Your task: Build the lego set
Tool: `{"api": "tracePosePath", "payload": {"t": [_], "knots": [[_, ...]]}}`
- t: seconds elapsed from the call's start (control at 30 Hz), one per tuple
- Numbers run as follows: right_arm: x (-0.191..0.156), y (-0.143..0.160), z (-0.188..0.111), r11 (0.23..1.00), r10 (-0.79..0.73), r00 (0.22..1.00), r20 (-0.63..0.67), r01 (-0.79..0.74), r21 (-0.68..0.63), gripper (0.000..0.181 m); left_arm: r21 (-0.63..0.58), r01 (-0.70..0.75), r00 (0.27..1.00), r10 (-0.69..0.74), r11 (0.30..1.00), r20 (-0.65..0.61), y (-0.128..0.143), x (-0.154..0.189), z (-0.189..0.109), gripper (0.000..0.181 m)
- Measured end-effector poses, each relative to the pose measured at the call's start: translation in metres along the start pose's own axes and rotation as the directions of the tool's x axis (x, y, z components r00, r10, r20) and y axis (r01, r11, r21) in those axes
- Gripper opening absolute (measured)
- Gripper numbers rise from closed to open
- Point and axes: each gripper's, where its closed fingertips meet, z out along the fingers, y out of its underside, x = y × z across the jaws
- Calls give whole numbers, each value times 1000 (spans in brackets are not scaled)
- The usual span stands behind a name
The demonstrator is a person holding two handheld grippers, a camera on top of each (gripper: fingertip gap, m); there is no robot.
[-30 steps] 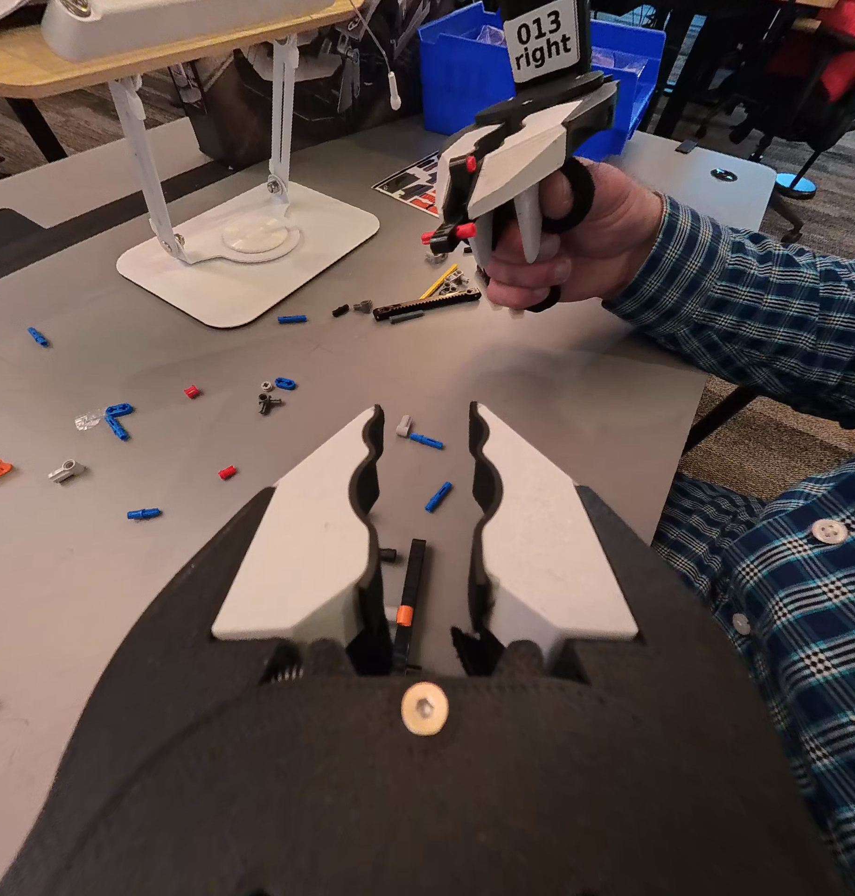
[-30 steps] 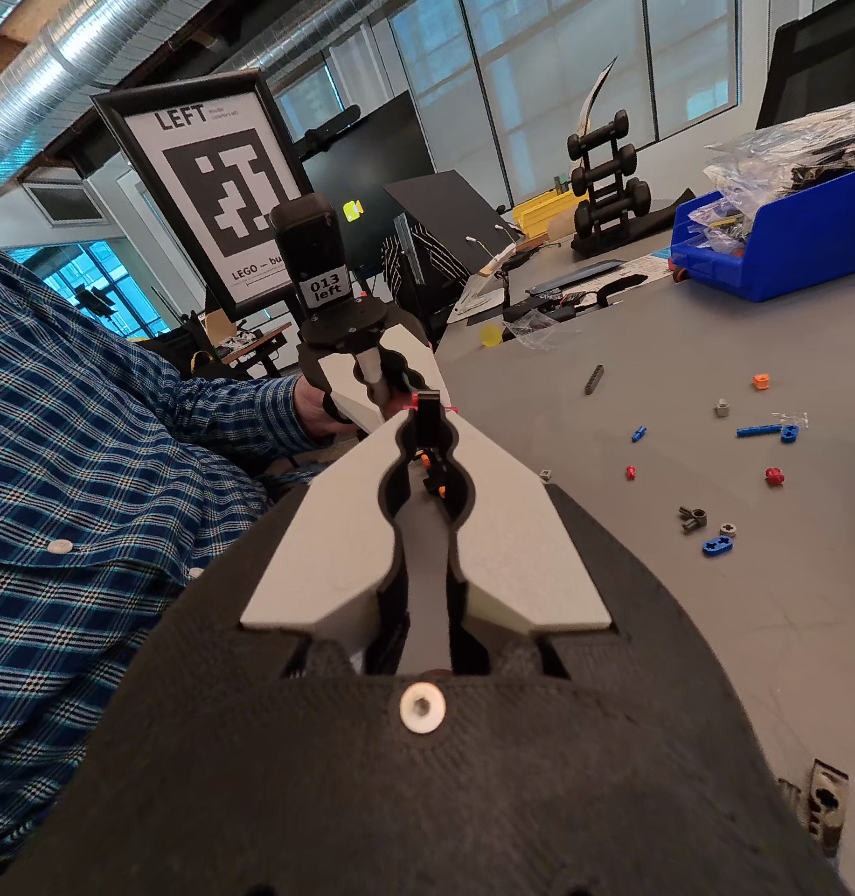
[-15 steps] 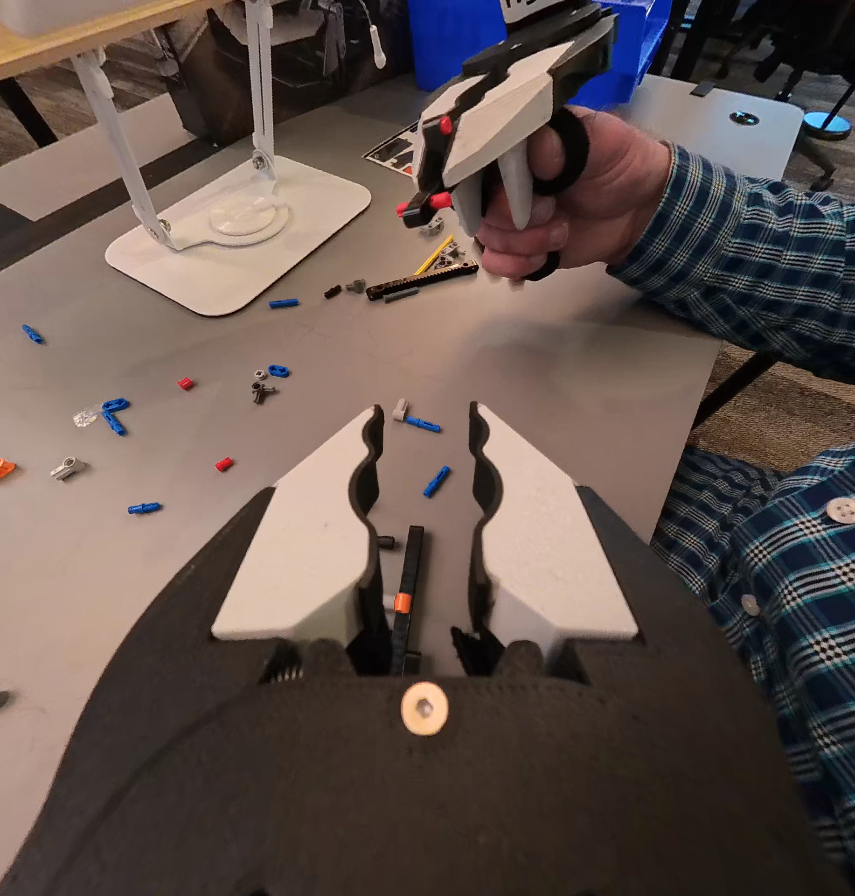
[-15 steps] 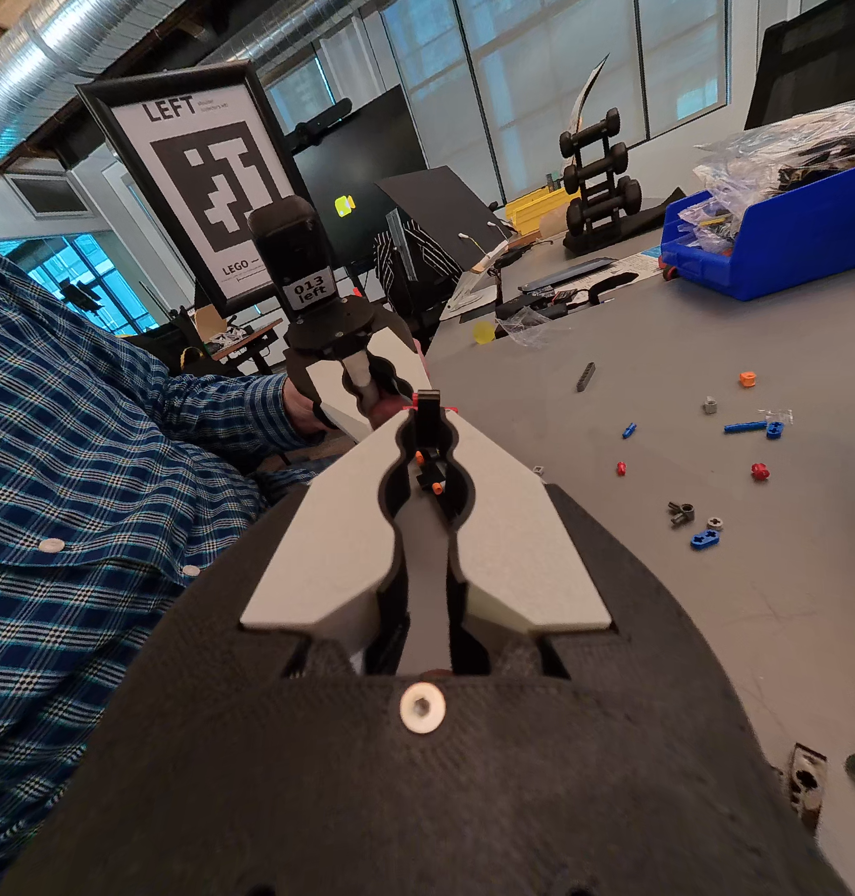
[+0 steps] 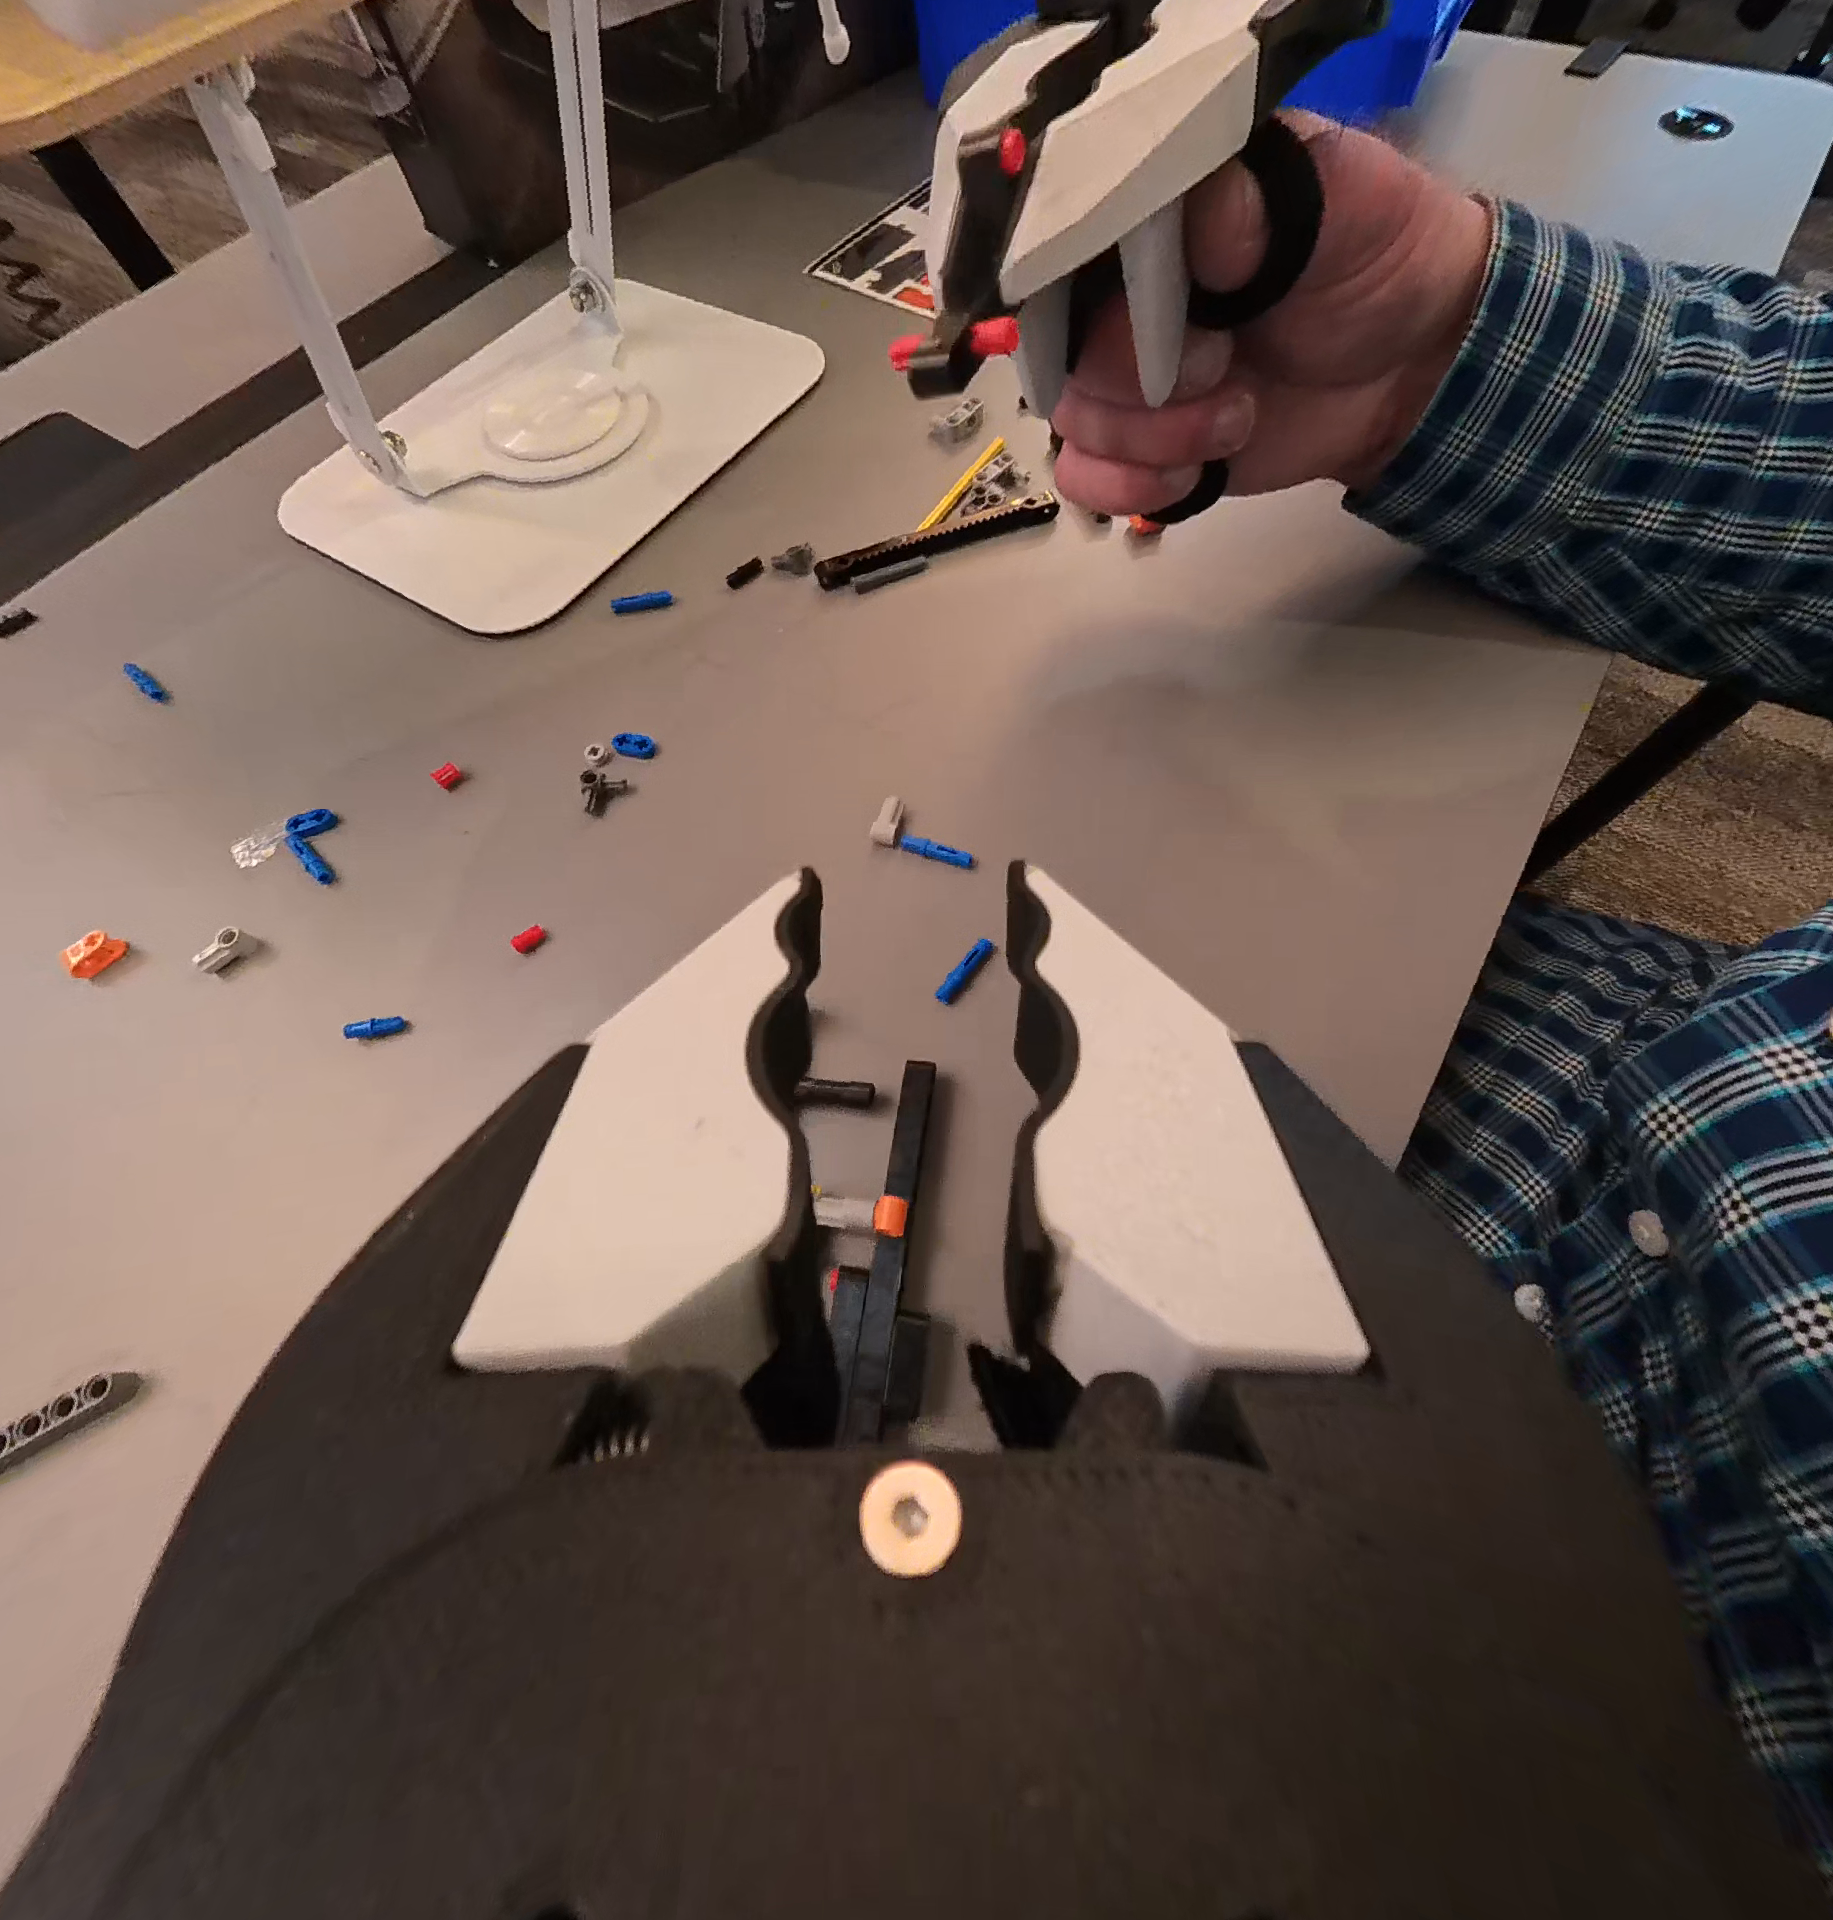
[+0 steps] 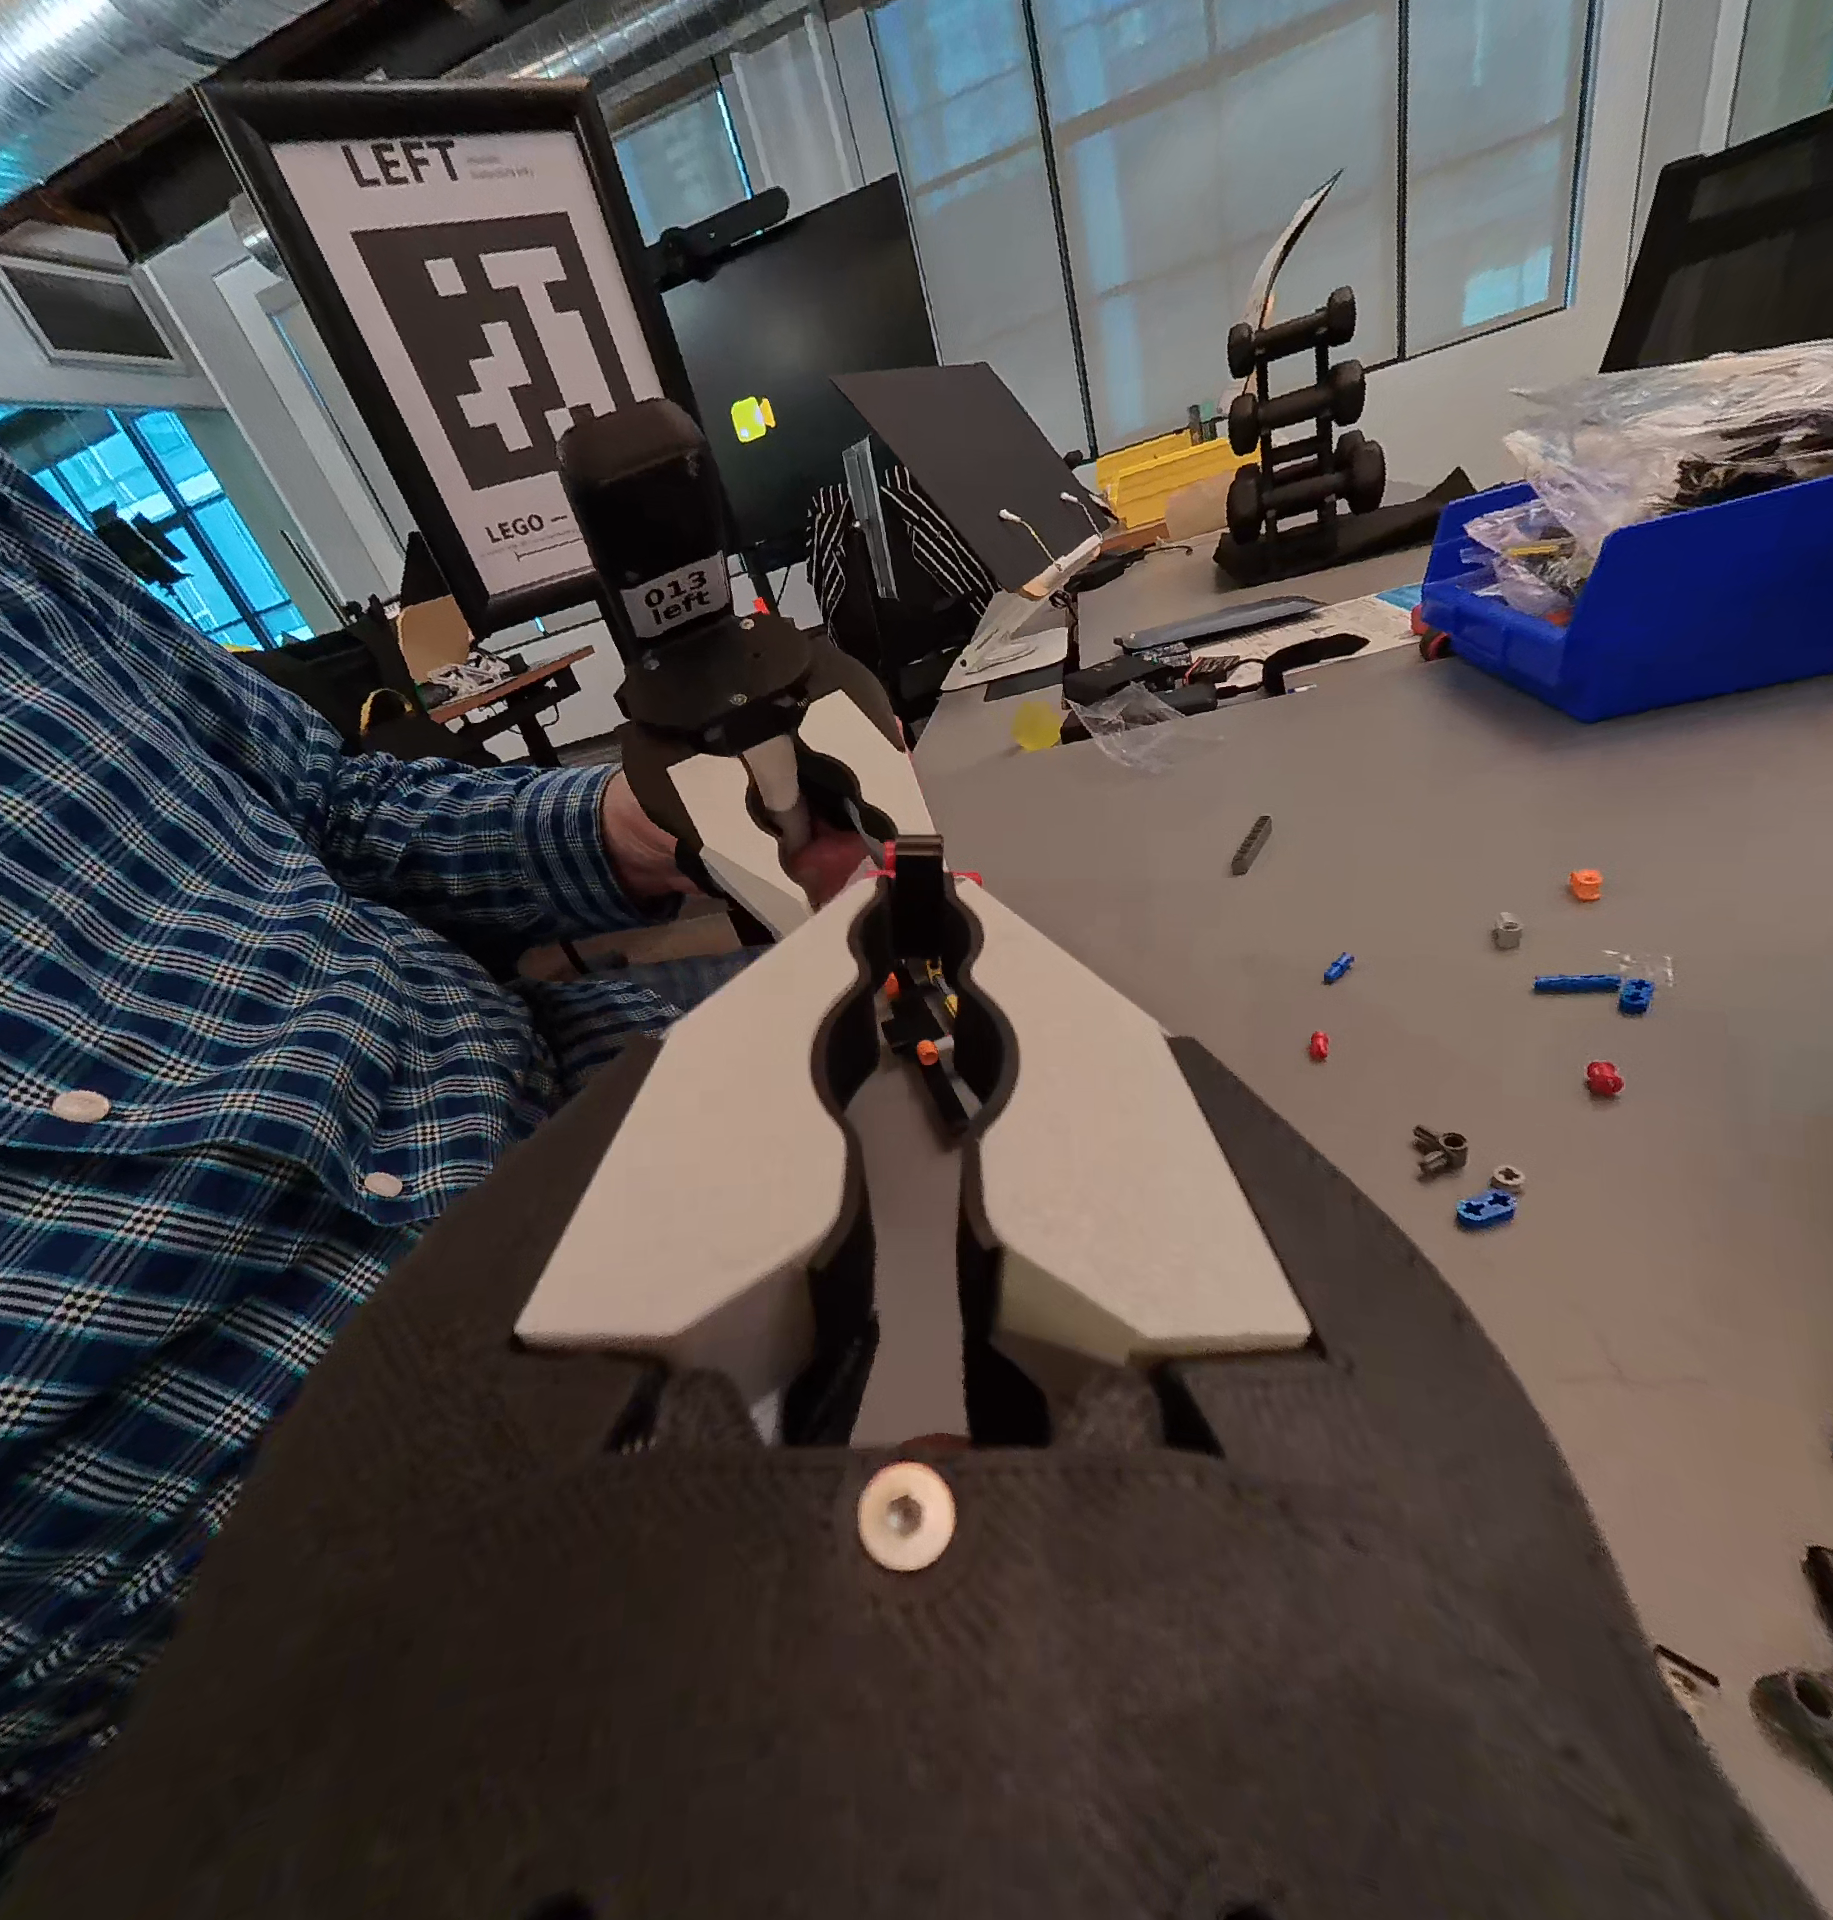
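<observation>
My left gripper [image 5: 912, 883] is open and low over the grey table [image 5: 1151, 748]. A black lego beam assembly with an orange bush [image 5: 896, 1216] lies between its jaws without touching them. My right gripper [image 6: 920, 902] is shut on a small black piece with red pins [image 6: 914, 878]. In the left wrist view the right gripper [image 5: 948, 348] hangs above the far side of the table, holding that piece [image 5: 938, 364] tips down. In the right wrist view the left gripper [image 6: 787, 790] is just beyond the held piece, and the assembly [image 6: 927, 1049] shows through the jaw gap.
Small blue, red, grey and orange parts [image 5: 309, 842] lie scattered on the left. A black toothed rack [image 5: 943, 540] and a white lamp base [image 5: 548, 457] sit at the back, a grey beam [image 5: 39, 1423] at the near left. A blue bin [image 6: 1670, 623] stands far off. The table edge [image 5: 1494, 987] runs on the right. The left gripper's tips are roughly 10 cm from the right gripper's.
The right gripper has risen and come a little nearer with the black piece still in it. The left gripper stays open over the assembly and has shifted slightly.
</observation>
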Motion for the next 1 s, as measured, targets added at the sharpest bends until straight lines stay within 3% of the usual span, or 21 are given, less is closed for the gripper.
{"api": "tracePosePath", "payload": {"t": [0.37,0.83,1.0], "knots": [[12,16,-6,993,-36,996,-80,27,-111,5,-250,-202,979,197,947,-44,34,20,26,28],[16,26,-6,987,-37,995,-92,22,-162,6,-502,-344,932,355,794,-76,67,9,64,21],[16,24,-7,987,-42,994,-97,26,-159,5,-499,-280,959,264,820,-104,69,10,67,11]]}}
